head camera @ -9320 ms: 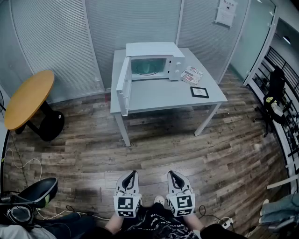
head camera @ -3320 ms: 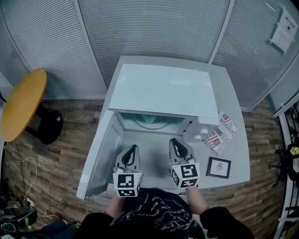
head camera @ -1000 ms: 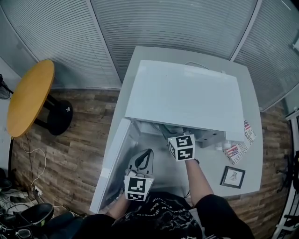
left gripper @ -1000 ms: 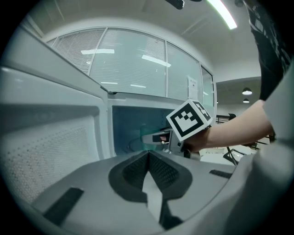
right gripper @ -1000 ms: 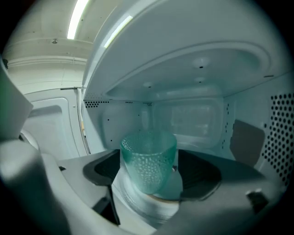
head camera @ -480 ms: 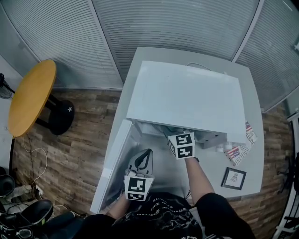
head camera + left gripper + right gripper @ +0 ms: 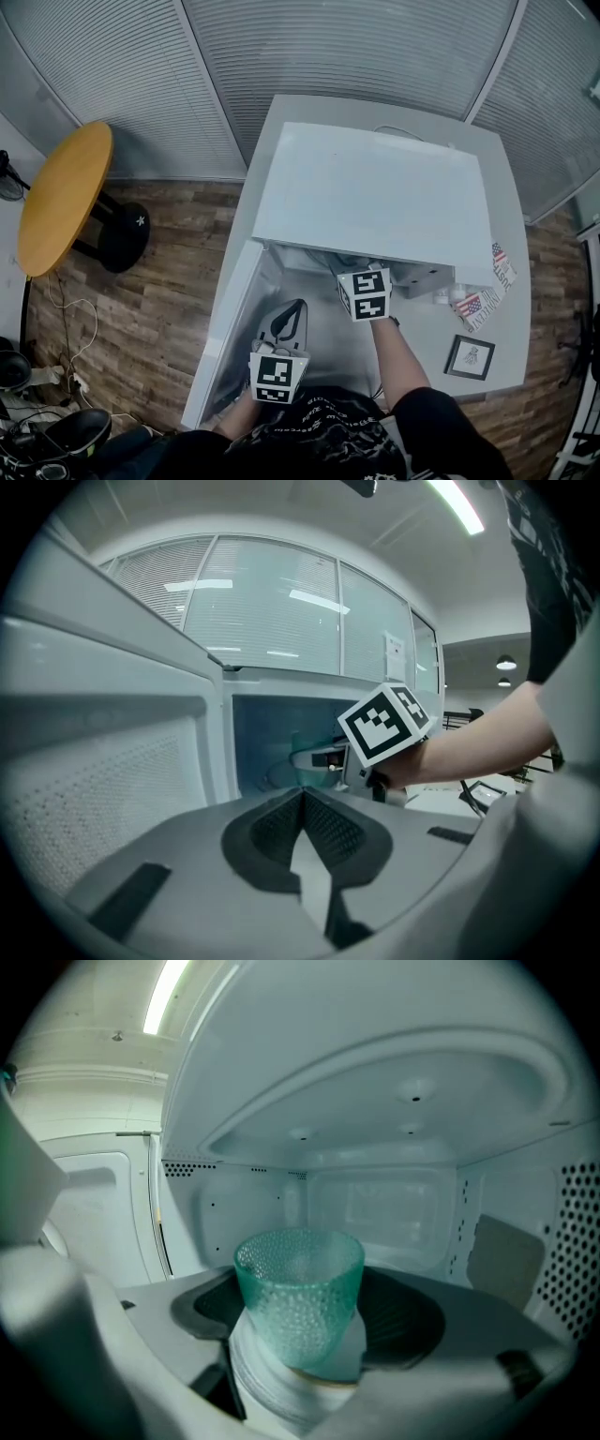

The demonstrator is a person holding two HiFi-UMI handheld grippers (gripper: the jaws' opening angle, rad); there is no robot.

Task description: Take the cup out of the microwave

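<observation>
Right gripper view, and here's the picture that matters: the right tool [image 7: 302, 1333] is deep inside the microwave [image 7: 375, 192], and the cup [image 7: 298, 1288] stands upright dead centre between its jaws. Both dark pads look to be against the cup's walls, one on each side, so I read this as a grip taken. How firm it is, I can't say. The cup's long axis runs straight up, mouth open to the oven roof, with room above the rim.

Head view shows only that tool's marker cube poking out under the oven's top, with the door [image 7: 230, 328] swung wide on the left.

The left tool [image 7: 302, 799] is closed on nothing, held low outside beside the door.

The way out, I'd say, is straight back toward the person, keeping the cup level, then down onto the desk [image 7: 495, 169].
</observation>
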